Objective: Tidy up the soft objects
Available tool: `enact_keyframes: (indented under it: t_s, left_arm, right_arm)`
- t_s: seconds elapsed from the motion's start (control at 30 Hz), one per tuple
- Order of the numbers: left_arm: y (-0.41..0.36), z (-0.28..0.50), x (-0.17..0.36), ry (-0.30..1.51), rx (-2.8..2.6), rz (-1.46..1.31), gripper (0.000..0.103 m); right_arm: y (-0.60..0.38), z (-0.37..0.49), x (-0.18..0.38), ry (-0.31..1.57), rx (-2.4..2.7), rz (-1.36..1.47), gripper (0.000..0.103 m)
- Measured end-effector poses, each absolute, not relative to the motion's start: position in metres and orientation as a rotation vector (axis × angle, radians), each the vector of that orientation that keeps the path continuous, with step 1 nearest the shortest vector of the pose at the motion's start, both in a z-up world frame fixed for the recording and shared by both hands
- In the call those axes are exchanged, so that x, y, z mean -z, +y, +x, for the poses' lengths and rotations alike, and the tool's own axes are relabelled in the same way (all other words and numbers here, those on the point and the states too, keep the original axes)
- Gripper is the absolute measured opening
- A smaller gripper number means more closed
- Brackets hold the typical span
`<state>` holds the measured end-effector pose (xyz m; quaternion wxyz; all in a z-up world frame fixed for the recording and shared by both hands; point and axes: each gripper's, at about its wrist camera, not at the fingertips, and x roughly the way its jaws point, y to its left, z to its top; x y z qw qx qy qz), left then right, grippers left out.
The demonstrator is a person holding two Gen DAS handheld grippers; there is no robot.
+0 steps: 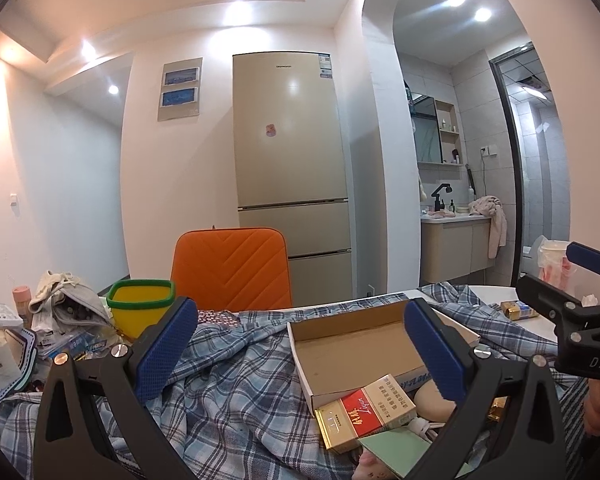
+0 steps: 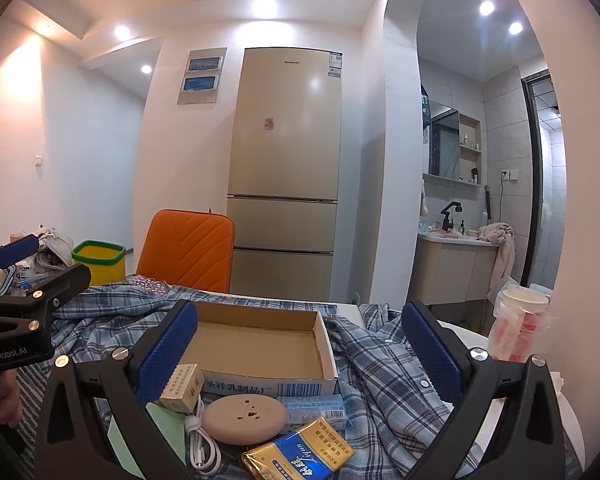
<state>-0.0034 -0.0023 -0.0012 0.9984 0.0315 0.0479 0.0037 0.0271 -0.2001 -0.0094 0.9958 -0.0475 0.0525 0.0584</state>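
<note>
Plaid shirt (image 2: 384, 364), blue and white, lay rumpled across the white table (image 2: 472, 334), reaching from the left clutter to the table's rounded right edge, where a strip of bare top showed beside a wrapped stack of paper cups (image 2: 520, 320). On the shirt sat an open, empty cardboard box (image 2: 260, 344), its near wall facing the cameras. In front of the box lay a red cigarette pack (image 1: 364, 412), a round beige pad (image 2: 244, 420), a white cable (image 2: 200, 440), a blue-and-gold pack (image 2: 300, 456) and a pale blue wrapped stick (image 2: 312, 408), all close together, several touching. At the table's left stood a yellow bin with a green rim (image 1: 142, 304) beside a heap of grey cloth (image 1: 66, 296) and papers. Behind the table rose an orange chair back (image 1: 232, 268), then a tall beige fridge (image 1: 288, 160); an arch to the right opened onto a washroom with a towel (image 1: 492, 216) hanging over the counter.

Left gripper (image 1: 300, 344) hung low over the shirt with its blue pads wide apart, gripping nothing. Right gripper (image 2: 300, 348) likewise stood spread wide, framing the box and the small items, its pads clear of them all.
</note>
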Motion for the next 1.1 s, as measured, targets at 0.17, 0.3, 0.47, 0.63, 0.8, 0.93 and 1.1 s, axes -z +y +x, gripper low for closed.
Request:
enact_keyframes:
  t_s: [0.17, 0.3, 0.47, 0.63, 0.8, 0.93, 1.1]
  left_arm:
    - [-0.004, -0.004, 0.000, 0.089, 0.001, 0.074, 0.103]
    - [-0.003, -0.004, 0.000, 0.093, -0.004, 0.065, 0.103]
    - [0.000, -0.006, -0.002, 0.086, 0.001, 0.050, 0.103]
    - [0.000, -0.009, -0.003, 0.074, 0.000, 0.050, 0.103]
    - [0.002, -0.010, -0.005, 0.072, -0.019, 0.043, 0.103]
    - [0.007, -0.010, -0.008, 0.088, -0.009, 0.009, 0.103]
    - [0.007, -0.003, -0.011, 0.167, 0.001, 0.006, 0.103]
  right_arm:
    - [-0.201, 0.025, 0.009, 0.096, -0.112, -0.095, 0.103]
    - [-0.202, 0.025, 0.008, 0.096, -0.107, -0.090, 0.103]
    - [-0.202, 0.024, 0.006, 0.094, -0.104, -0.084, 0.103]
    - [-0.203, 0.022, 0.005, 0.090, -0.101, -0.082, 0.103]
    - [-0.207, 0.020, 0.002, 0.077, -0.085, -0.060, 0.103]
    - [-0.207, 0.019, 0.000, 0.069, -0.091, -0.056, 0.103]
    - [-0.210, 0.018, -0.003, 0.068, -0.099, -0.039, 0.103]
